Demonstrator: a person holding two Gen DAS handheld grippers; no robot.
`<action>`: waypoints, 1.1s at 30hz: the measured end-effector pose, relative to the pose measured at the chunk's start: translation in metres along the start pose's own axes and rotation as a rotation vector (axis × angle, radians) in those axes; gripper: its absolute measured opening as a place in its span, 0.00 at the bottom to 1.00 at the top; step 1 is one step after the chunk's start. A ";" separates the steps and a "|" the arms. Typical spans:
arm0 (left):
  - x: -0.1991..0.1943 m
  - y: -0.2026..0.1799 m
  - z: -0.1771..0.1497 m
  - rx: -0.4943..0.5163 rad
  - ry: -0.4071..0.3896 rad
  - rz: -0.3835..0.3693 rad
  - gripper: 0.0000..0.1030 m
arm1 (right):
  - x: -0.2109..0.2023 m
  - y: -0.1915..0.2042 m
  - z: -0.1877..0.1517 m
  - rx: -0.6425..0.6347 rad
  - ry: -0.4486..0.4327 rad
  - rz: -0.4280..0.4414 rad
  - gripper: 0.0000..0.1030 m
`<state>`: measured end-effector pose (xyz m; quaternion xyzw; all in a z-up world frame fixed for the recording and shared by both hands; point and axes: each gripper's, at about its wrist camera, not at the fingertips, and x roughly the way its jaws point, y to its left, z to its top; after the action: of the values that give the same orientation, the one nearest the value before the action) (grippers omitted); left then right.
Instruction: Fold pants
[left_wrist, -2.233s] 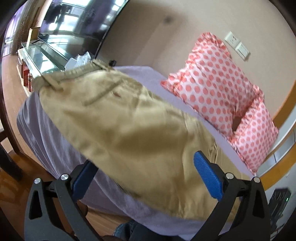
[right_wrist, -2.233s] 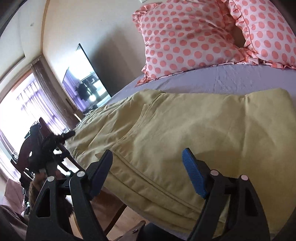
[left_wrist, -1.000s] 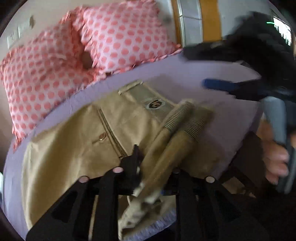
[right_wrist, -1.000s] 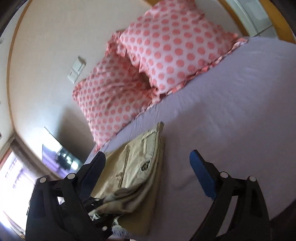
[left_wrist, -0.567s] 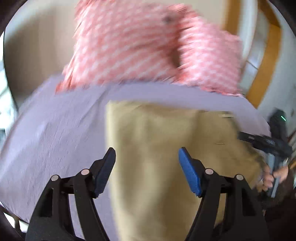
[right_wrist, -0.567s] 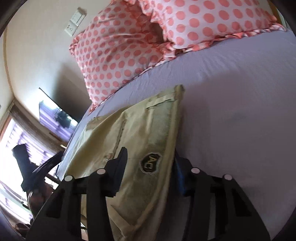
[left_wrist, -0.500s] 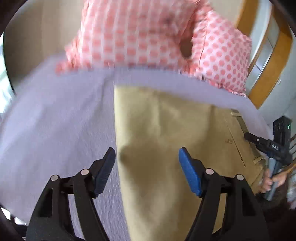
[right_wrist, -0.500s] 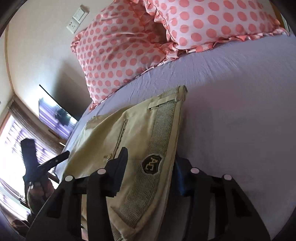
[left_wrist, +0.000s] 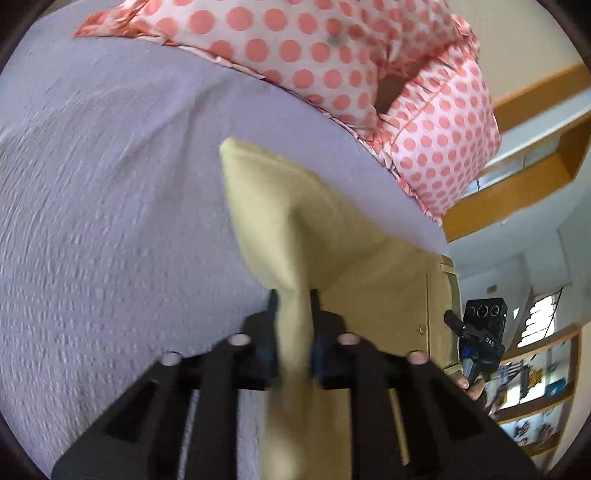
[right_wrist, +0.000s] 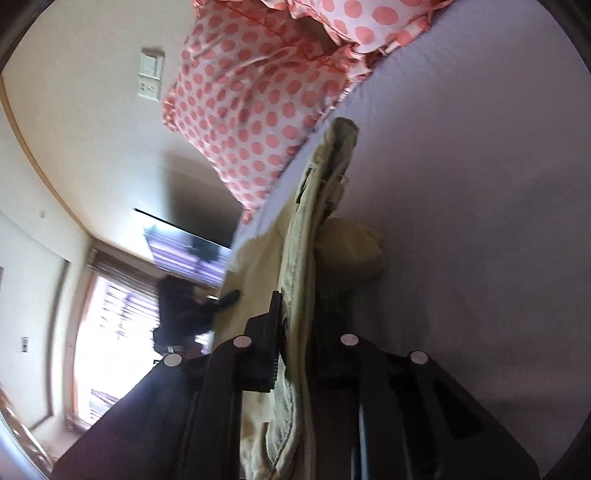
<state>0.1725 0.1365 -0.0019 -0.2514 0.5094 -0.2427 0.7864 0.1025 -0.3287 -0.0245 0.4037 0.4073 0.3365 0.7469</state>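
Observation:
The khaki pants (left_wrist: 295, 221) lie folded on the lilac bed sheet (left_wrist: 110, 221). My left gripper (left_wrist: 293, 314) is shut on the folded edge of the pants, and the cloth rises between its jaws. My right gripper (right_wrist: 295, 314) is shut on the waistband end of the pants (right_wrist: 317, 229), which stands up in a ridge from the sheet (right_wrist: 461, 184). In the left wrist view the right gripper (left_wrist: 480, 332) shows at the far end of the pants. In the right wrist view the left gripper (right_wrist: 184, 306) shows blurred at the bed's left side.
Two pink polka-dot pillows (left_wrist: 332, 55) lie at the head of the bed, also in the right wrist view (right_wrist: 258, 92). A dark TV screen (right_wrist: 184, 251) hangs on the wall. Wooden shelves (left_wrist: 535, 387) stand beyond the bed's right edge.
Half a second ago my left gripper was open over the pants; now it is shut on the folded edge. Both grippers have lifted their ends of the pants.

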 end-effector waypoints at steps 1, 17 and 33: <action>-0.002 -0.007 0.001 0.022 -0.006 0.020 0.06 | 0.000 0.007 0.004 -0.008 -0.002 0.005 0.14; 0.096 -0.078 0.137 0.222 -0.094 0.473 0.13 | 0.048 0.001 0.141 -0.040 -0.148 -0.357 0.18; 0.108 -0.101 0.087 0.286 -0.079 0.363 0.64 | 0.060 0.023 0.126 -0.075 -0.078 -0.481 0.78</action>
<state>0.2793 0.0039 0.0204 -0.0512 0.4757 -0.1571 0.8640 0.2363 -0.3098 0.0187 0.2800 0.4497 0.1481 0.8351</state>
